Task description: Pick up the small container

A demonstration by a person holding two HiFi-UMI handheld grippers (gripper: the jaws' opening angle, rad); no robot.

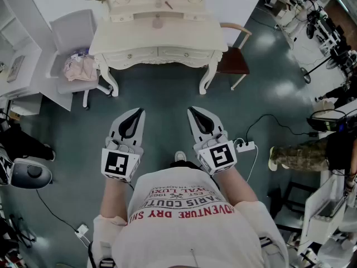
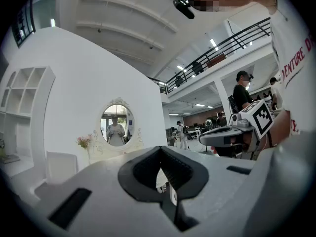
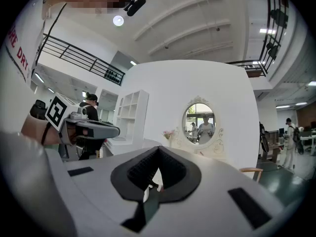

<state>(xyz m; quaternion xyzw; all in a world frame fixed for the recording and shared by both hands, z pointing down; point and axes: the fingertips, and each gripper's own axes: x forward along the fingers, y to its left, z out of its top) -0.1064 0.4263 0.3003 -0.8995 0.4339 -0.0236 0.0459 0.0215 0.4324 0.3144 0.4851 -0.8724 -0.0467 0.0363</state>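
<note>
Both grippers hang side by side above the floor, short of the bench's (image 1: 167, 41) front edge: the left gripper (image 1: 138, 114) has its jaws clenched tight with nothing between them, and the right gripper (image 1: 192, 111) matches it, jaws pressed together and empty. The small container (image 1: 158, 21) sits around the middle of the bench, about midway between its left and right edges, well apart from both grippers.

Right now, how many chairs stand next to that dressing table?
2. A white chair with a pink cloth on it stands at the dressing table's left end; a wooden chair at its right end. None seems hidden.
</note>
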